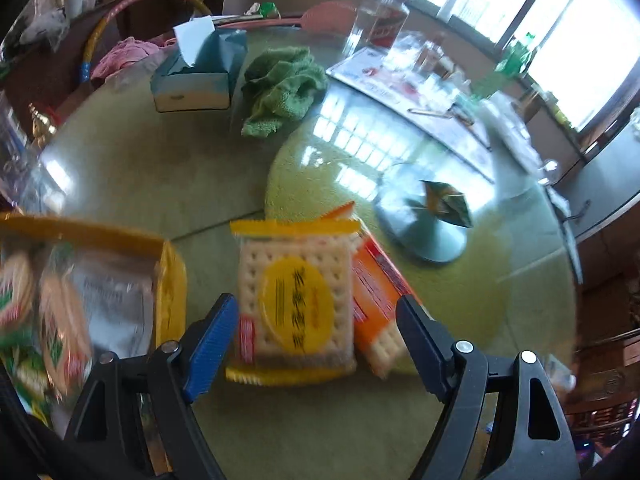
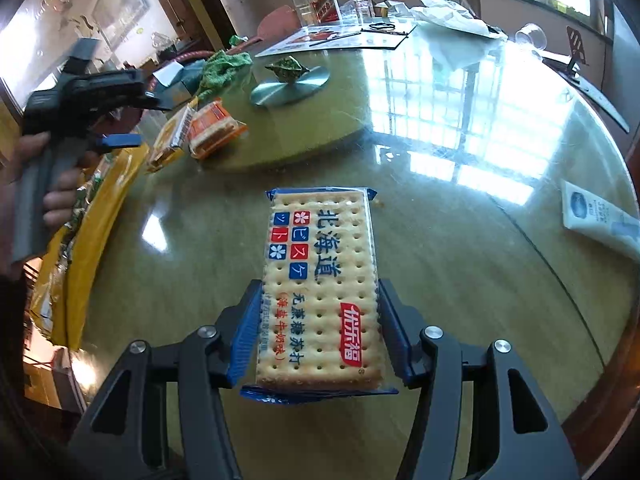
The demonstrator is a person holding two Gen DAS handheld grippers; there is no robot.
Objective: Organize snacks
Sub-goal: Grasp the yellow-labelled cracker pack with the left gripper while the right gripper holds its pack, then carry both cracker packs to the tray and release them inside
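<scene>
Both wrist views look forward low across the glass surface (image 1: 160,168) from its near edge; each sees the yellow cracker pack (image 1: 294,300) (image 2: 170,140) and metal disc (image 1: 424,224) (image 2: 290,84).

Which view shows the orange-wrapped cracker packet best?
Right wrist: the orange-wrapped cracker packet lies whole and unblocked, though small. In the left wrist view it is closer but half hidden behind the yellow-wrapped cracker packet.

Right gripper (image 2: 318,334) fingers (image 2: 244,334) clamp blue cracker pack (image 2: 320,292) — above glass table (image 2: 460,220).
</scene>
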